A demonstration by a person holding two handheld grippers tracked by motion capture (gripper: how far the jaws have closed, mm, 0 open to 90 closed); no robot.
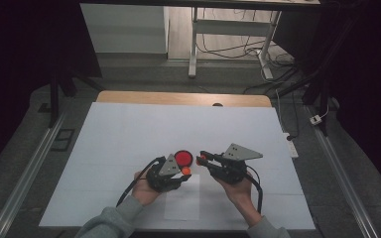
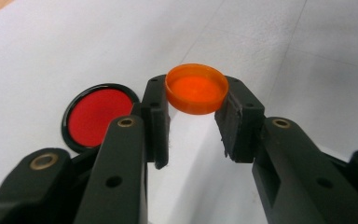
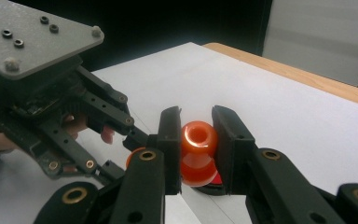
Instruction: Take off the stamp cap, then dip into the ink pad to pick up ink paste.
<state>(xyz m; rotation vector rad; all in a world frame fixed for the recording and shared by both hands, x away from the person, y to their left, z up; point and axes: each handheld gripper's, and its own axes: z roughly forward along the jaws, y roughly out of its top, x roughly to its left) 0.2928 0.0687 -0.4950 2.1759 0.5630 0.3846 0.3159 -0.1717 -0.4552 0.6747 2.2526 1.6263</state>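
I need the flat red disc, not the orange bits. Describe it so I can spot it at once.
Start at the white sheet that covers the table, then go to its near middle, where the left gripper and the right gripper meet. The red disc lies flat just beyond them. Unlike the orange cap and the orange bottle in the jaws, it has a black rim and nobody holds it.

An orange cap (image 2: 196, 88), a red black-rimmed disc (image 2: 98, 115), an orange, perhaps translucent, bottle (image 3: 198, 153), white table (image 1: 129, 134).
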